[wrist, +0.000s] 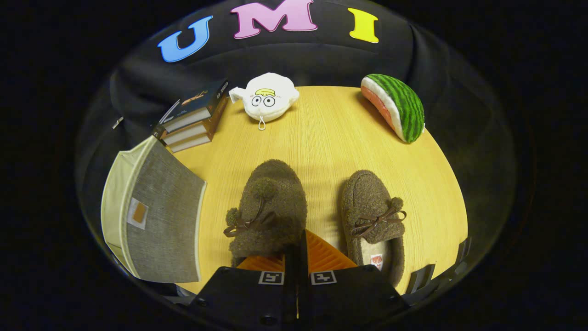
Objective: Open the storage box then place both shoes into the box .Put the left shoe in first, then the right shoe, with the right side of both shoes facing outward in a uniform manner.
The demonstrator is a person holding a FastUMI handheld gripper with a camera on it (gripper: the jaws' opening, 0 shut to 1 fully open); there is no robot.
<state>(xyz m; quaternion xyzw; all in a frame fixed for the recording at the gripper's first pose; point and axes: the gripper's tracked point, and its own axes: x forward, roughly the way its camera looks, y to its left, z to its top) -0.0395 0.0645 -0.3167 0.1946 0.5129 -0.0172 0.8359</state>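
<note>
Fuzzy brown left shoe (268, 207) sits pinched by ribbed orange fingers (326, 255) of clenched hand-held gripper (296, 257).

Two fuzzy brown shoes are lying on the wooden table (321, 133): the left shoe (271, 202) just ahead of the fingers and the right shoe (374, 216) beside it. One grey storage box (161, 216) is sitting near the left shoe, with its lid closed, and three books (193, 122) are lying stacked beyond it. One white plush toy (268, 96) and one watermelon-slice plush (395, 105) are resting at the far side, and one gripper (297, 257) is showing two orange fingers (326, 257) pressed together.
</note>
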